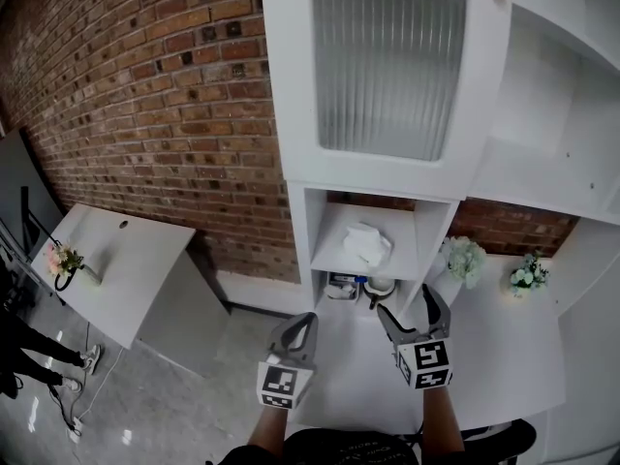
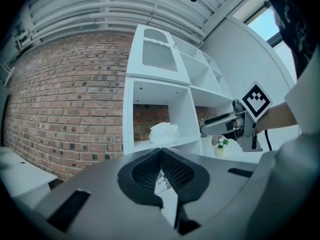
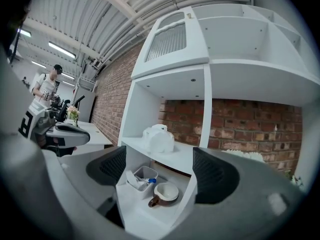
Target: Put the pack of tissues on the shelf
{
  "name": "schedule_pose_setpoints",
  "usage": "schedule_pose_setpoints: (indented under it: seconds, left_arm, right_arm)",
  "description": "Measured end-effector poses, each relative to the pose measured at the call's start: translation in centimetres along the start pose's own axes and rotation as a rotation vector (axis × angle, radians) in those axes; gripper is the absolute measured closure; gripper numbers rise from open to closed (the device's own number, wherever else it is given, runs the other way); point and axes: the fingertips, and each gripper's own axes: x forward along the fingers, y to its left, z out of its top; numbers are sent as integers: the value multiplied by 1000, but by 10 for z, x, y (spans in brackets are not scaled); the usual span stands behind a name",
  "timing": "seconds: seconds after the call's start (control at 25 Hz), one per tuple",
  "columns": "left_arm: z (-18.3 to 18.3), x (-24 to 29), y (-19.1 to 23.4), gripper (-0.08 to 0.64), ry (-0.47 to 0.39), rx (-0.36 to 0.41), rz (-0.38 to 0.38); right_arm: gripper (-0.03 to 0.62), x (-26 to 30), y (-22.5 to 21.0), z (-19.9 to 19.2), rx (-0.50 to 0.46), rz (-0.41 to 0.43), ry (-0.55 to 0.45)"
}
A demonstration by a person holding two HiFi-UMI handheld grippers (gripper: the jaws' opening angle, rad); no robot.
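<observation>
A white pack of tissues lies on the open shelf of the white cabinet; it also shows as a pack of tissues in the right gripper view and a pack of tissues in the left gripper view. My left gripper hangs below and left of that shelf, jaws shut with nothing between them. My right gripper is below the shelf's right side, open and empty. Neither gripper touches the pack.
Under the shelf a lower compartment holds a small clear box and a brown-and-white cup. Two small flower pots stand on the white counter to the right. A ribbed glass door is above. A white table stands left, by the brick wall.
</observation>
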Motion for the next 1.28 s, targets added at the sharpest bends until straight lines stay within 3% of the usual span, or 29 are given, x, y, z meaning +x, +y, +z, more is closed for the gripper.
schedule_pose_setpoints:
  seconds: [1.28]
  left_arm:
    - [-12,-3,-19,549,15,-6,-36]
  right_arm:
    - [189,-47,7,-44,50,-51,-34]
